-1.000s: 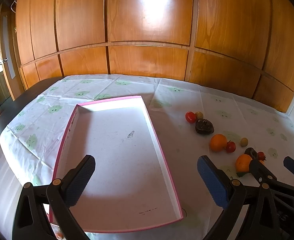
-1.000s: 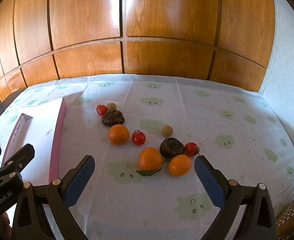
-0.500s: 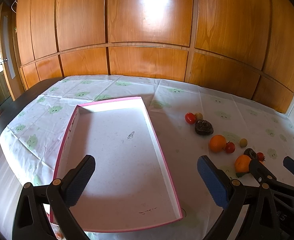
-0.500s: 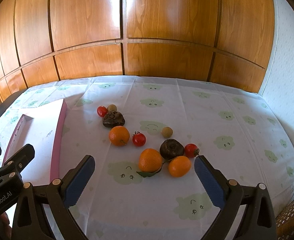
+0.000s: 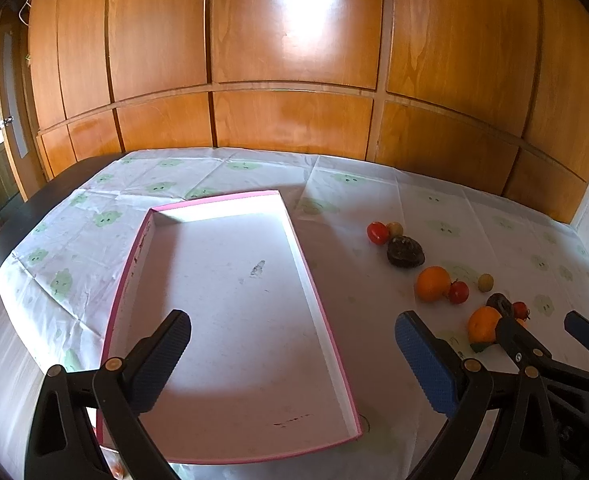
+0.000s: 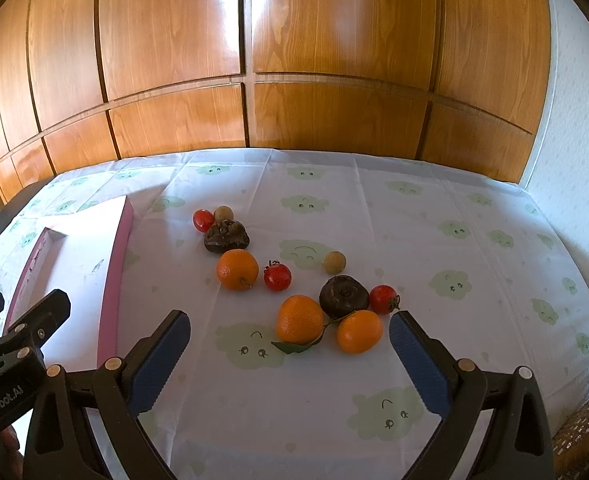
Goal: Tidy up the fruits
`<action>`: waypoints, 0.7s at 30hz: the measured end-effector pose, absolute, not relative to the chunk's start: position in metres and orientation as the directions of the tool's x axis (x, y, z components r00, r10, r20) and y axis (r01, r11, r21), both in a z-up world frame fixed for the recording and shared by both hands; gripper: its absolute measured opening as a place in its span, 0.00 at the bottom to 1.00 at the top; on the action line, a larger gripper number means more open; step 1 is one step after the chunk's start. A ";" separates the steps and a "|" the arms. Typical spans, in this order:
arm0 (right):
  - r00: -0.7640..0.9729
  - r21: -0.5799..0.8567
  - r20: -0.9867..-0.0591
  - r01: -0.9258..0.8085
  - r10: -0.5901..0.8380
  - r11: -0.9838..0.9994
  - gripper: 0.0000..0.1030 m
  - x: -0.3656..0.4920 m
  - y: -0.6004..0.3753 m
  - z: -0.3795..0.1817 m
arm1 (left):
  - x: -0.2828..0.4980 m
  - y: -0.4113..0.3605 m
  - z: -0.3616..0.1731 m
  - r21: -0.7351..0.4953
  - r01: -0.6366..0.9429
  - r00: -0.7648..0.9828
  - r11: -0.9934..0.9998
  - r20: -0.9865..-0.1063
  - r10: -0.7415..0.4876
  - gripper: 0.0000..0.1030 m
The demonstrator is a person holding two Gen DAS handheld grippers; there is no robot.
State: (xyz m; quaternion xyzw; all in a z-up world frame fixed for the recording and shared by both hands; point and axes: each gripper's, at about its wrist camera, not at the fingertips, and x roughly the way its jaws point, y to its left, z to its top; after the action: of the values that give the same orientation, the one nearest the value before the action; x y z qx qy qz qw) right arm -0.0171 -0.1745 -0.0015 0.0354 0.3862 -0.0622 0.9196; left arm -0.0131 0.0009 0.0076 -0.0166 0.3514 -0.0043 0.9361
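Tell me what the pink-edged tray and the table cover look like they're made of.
Pink-edged tray: probably cardboard, matte white inside; thin straight walls, scuffs and marks on its floor. Table cover: seemingly thin plastic or coated sheet, faintly glossy, with sharp fold creases and printed green cloud faces.

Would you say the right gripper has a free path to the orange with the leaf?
Probably yes: the right gripper is open and empty, the leafed orange lies just ahead between its fingers, and nothing stands between them.
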 end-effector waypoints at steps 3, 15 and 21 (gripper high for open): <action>0.695 0.006 -0.715 0.119 -0.078 0.993 0.98 -0.014 -0.176 -0.002 | -0.014 -0.001 0.007 -0.040 0.016 0.751 0.999 -0.660 -0.038 1.00; 0.683 0.021 -0.729 -0.055 0.053 0.998 0.98 0.046 -0.263 0.027 | 0.013 -0.025 0.010 -0.141 0.232 0.650 0.962 -0.714 -0.262 1.00; 0.623 0.017 -0.781 -0.044 0.041 0.999 0.98 0.071 -0.308 0.003 | 0.043 -0.032 0.004 -0.151 0.235 0.569 0.960 -0.779 -0.262 0.84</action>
State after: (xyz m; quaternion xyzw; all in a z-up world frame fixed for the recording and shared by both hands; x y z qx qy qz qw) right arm 0.0707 -0.3078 0.0030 -0.0022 0.4336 0.0236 0.9008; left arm 0.0433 -0.0324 0.0039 -0.0151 0.4425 -0.1403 0.8856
